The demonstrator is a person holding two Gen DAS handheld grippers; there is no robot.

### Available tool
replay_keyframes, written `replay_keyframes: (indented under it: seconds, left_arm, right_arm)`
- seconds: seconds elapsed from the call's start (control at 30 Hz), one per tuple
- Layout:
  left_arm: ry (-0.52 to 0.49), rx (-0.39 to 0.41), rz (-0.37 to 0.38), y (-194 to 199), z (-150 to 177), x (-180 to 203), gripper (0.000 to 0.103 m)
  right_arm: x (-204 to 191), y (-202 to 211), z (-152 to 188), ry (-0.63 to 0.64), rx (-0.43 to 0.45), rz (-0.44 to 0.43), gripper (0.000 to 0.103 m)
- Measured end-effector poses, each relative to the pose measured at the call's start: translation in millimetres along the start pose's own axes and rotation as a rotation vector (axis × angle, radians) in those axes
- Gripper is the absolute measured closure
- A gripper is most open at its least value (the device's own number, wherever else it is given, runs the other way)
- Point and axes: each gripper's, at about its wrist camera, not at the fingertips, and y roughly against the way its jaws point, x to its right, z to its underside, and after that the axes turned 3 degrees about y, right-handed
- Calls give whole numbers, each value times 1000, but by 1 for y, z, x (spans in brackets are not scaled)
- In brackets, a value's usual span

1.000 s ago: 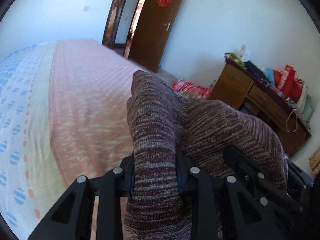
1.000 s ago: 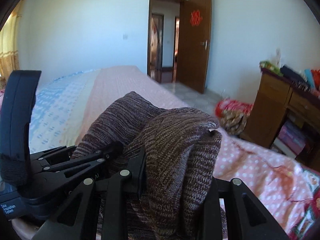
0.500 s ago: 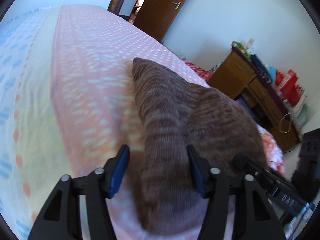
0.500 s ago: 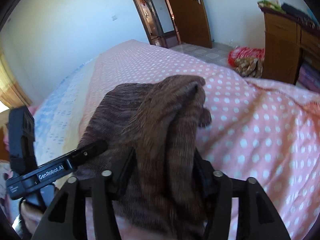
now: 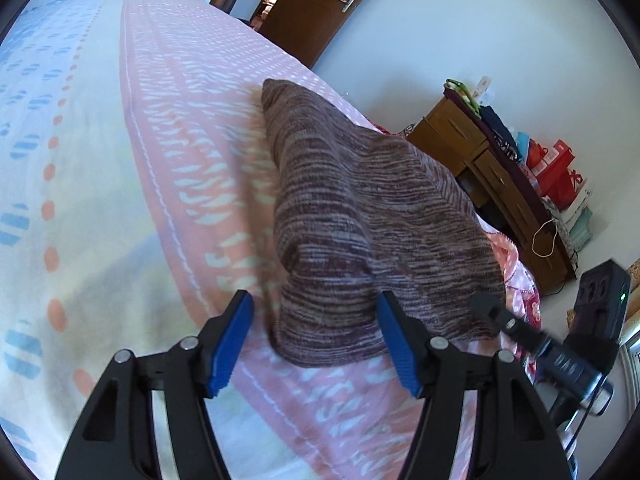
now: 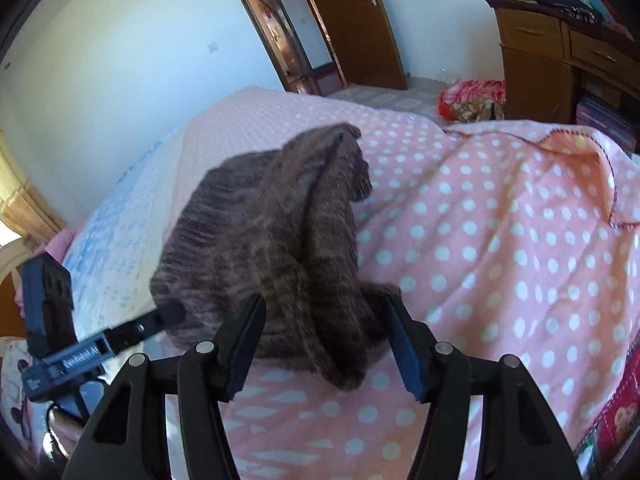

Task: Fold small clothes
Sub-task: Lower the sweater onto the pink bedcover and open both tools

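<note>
One knit garment (image 5: 372, 216) (bed-laid) (image 5: 168, 184)

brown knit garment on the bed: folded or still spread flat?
Folded, roughly. The brown knit garment lies bunched on the pink bedspread, with a doubled layer ridged along its right side. Both grippers' jaws stand apart around its near edge.

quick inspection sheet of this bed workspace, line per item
surface: bed with pink dotted cover, blue-patterned sheet along its far side
job's things: brown knit garment lies folded on the cover, a loose end sticking out
clutter: nothing seen on the bed besides the garment
grippers: left claw opening, pads clear of the knit; right claw open, garment between its pads
cables: yellow cord hangs off the desk
surroundings: wooden desk piled with bags, open door, red bundle on floor
</note>
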Motion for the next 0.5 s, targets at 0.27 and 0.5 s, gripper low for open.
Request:
replay_keyframes:
  seconds: [0.27,0.5]
  left_arm:
    - [-94,-38,-30,-18,-2,25,81]
    - [-27,-56,92,27,-20,35,84]
  right_arm:
    - [-6,-12,4,-26,-55,-76,82]
    - [30,4,1,-343,-98,-443,93]
